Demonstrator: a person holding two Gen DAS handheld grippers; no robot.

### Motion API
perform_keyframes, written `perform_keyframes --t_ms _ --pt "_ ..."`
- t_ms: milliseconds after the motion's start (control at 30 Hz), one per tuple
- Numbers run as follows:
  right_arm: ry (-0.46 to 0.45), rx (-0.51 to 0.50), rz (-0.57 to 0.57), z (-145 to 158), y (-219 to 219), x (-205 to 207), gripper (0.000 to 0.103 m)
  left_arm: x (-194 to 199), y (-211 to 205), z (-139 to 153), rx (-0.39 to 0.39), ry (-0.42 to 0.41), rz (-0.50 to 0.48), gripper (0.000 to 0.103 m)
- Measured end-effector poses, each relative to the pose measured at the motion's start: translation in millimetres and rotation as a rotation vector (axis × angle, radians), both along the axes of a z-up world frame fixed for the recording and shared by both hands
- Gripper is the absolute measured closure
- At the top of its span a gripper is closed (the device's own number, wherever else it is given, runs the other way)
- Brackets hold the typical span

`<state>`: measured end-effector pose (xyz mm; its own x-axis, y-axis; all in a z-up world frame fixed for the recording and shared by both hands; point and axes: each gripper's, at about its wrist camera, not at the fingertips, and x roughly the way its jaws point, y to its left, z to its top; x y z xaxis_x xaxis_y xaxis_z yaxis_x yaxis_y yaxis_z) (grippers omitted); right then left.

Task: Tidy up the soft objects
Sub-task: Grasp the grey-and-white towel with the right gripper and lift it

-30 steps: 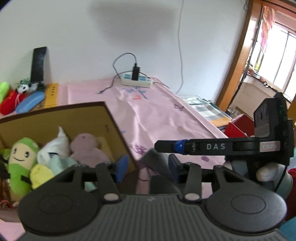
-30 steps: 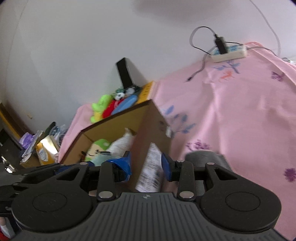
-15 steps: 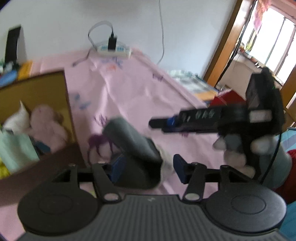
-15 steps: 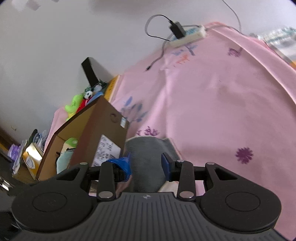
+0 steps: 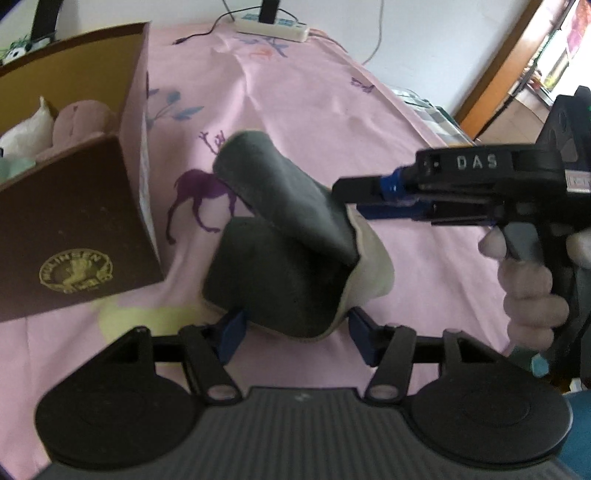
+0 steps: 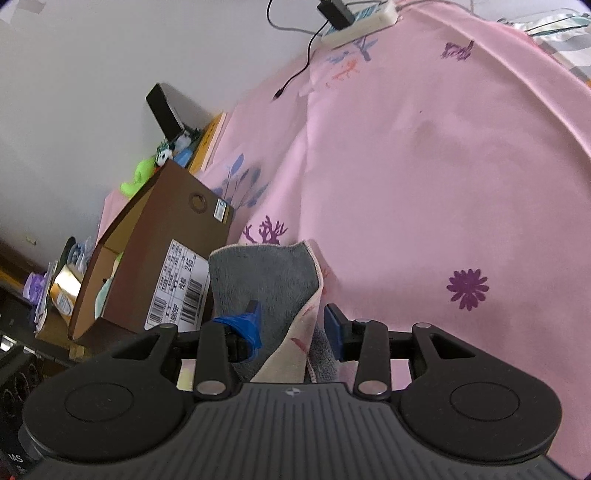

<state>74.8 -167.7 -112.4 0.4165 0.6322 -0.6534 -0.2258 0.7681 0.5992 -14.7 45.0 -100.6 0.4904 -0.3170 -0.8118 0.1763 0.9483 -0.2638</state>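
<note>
A grey towel with a cream underside (image 5: pixel 284 236) lies bunched on the pink bedsheet, just right of a brown cardboard box (image 5: pixel 74 229) that holds plush toys (image 5: pixel 79 118). My left gripper (image 5: pixel 295 332) is open, its blue pads on either side of the towel's near edge. My right gripper (image 6: pixel 293 326) is open with a raised fold of the same towel (image 6: pixel 266 277) standing between its fingers; in the left wrist view its fingers (image 5: pixel 373 188) reach the towel from the right.
A white power strip (image 5: pixel 271 27) with cables lies at the bed's far end. Small toys and a black phone (image 6: pixel 164 112) stand beyond the box (image 6: pixel 159 251) by the wall. A doorway and window are at the right.
Both grippers have moved away from the box and down to the grey towel. The towel now sits between the fingers of each.
</note>
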Motion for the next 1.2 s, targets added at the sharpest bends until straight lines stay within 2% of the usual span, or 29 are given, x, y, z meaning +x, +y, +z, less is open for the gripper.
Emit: perform_keyframes --t_ms 133,433,800,1200 --pt "0.033 -0.025 0.054 -7.8 8.2 4.2 0.081 7.6 -5.3 1.5 0.04 0.014 0.039 0.043" --pt "0.015 -0.05 0.108 -10.4 16.7 7.7 0.081 26.7 -20.6 2.0 0.11 0.046 0.083 0.042" --pt "-0.035 -0.06 0.108 -12.1 18.2 2.8 0.082 39.6 -28.0 0.8 0.135 0.083 0.092 0.04" --pt "-0.066 -0.087 0.106 -10.8 25.1 -0.4 0.083 42.9 -32.5 -0.6 0.153 0.085 0.082 0.039"
